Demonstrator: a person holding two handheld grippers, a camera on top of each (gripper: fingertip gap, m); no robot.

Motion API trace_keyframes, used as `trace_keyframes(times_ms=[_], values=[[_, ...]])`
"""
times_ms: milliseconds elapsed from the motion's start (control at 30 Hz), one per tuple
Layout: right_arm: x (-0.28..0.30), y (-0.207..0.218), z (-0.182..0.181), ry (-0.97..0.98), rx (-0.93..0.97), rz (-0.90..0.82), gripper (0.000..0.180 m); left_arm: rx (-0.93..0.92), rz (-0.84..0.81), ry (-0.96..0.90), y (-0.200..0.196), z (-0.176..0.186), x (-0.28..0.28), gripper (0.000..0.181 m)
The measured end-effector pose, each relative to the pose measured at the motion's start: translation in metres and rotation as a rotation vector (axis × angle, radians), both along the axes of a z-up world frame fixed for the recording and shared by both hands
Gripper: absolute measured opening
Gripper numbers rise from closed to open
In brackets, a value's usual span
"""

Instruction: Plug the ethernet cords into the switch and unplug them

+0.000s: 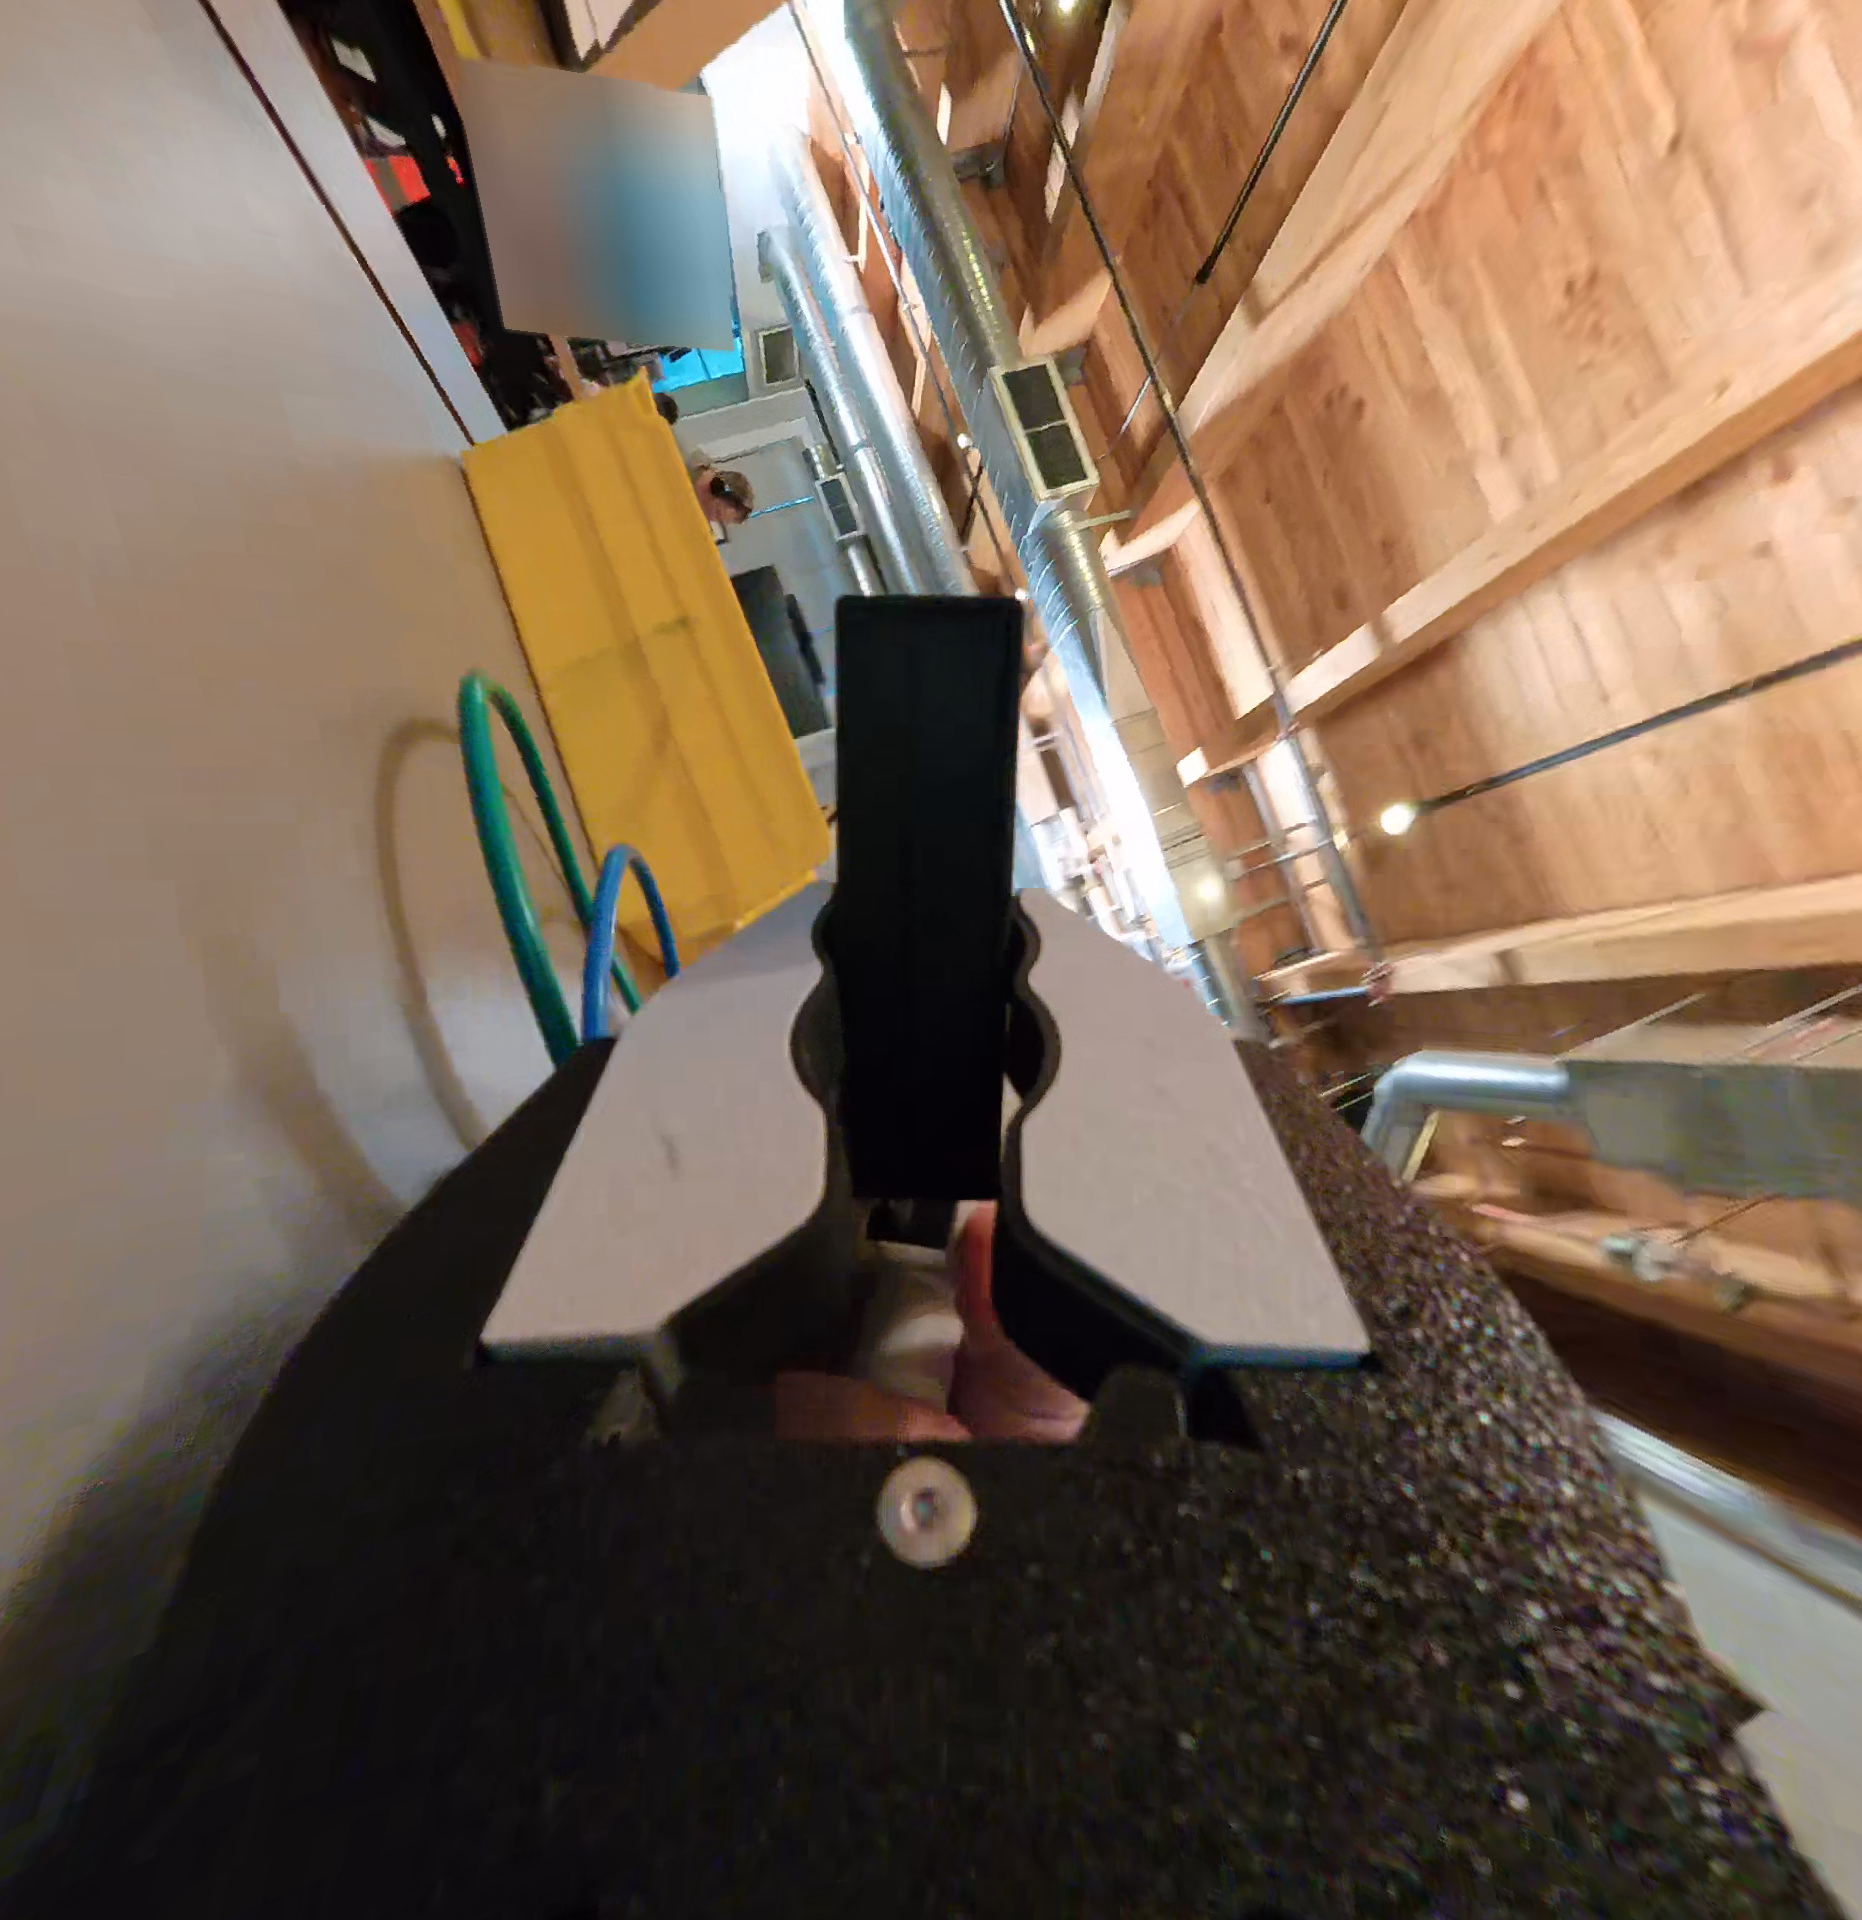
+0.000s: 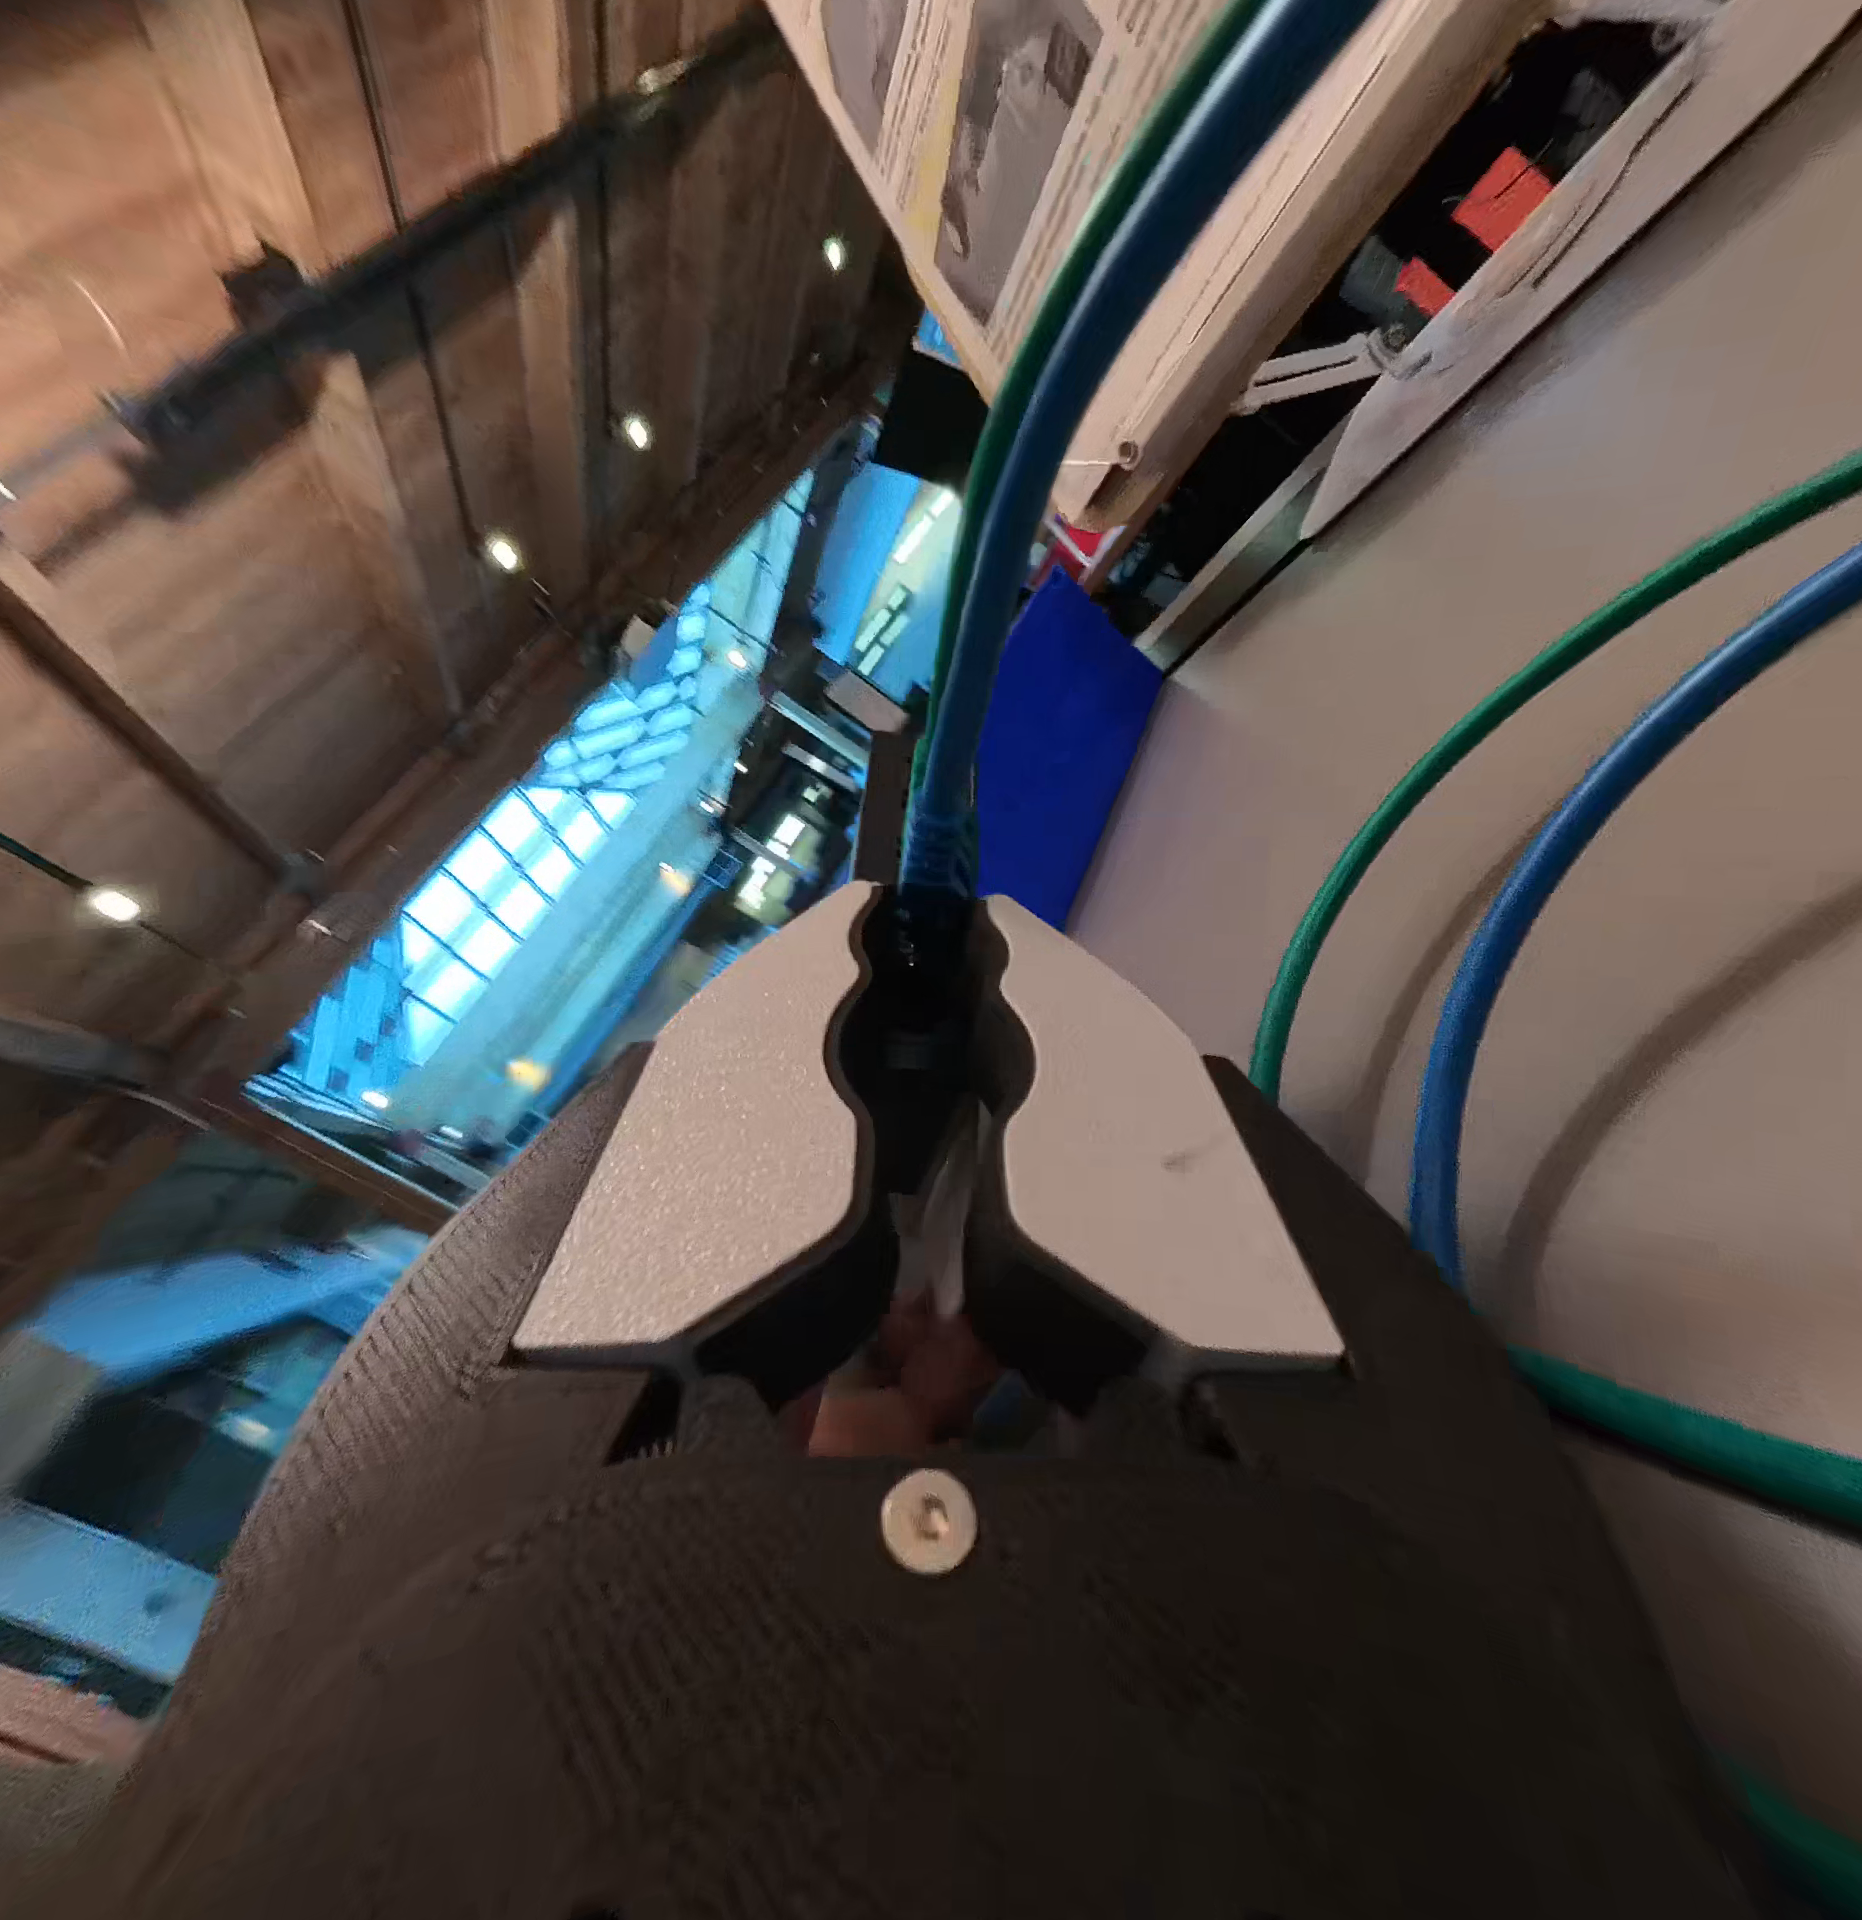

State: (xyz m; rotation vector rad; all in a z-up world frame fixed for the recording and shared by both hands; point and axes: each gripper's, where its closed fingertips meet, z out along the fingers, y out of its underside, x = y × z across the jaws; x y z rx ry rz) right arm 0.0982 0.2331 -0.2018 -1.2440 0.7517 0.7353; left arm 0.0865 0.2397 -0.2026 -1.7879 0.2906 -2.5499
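Note:
In the left wrist view my left gripper (image 1: pixel 922 935) is shut on a black rectangular box, the switch (image 1: pixel 925 790), which sticks out forward between the jaws. A green cord (image 1: pixel 501 831) and a blue cord (image 1: pixel 620 914) loop on the pale table (image 1: pixel 179 623) to its left. In the right wrist view my right gripper (image 2: pixel 922 925) is shut on the blue ethernet cord (image 2: pixel 937 821) at its boot, with the clear plug end (image 2: pixel 942 1195) pointing back toward the hand. The cord runs up and away. More loops of the blue cord (image 2: pixel 1509 883) and the green cord (image 2: pixel 1363 831) lie on the table.
A yellow bin (image 1: pixel 636 675) stands on the table behind the cords. A blue bin (image 2: pixel 1062 748) and a printed cardboard box (image 2: pixel 1010 156) sit beyond the right gripper. A person (image 1: pixel 724 494) stands far off. Both views are strongly tilted, showing the wooden ceiling and ducts.

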Motion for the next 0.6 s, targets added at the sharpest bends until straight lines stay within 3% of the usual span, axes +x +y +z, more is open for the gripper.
trace_keyframes(times_ms=[200, 600], values=[[-0.002, -0.001, 0.007, -0.146, -0.056, 0.008, 0.016, -0.019, 0.003, -0.050, 0.000, 0.007, -0.002, 0.027], [-0.003, -0.004, 0.020, 0.169, 0.158, -0.021, 0.014, 0.086, 0.041, -0.104, -0.002, 0.020, -0.005, 0.027]])
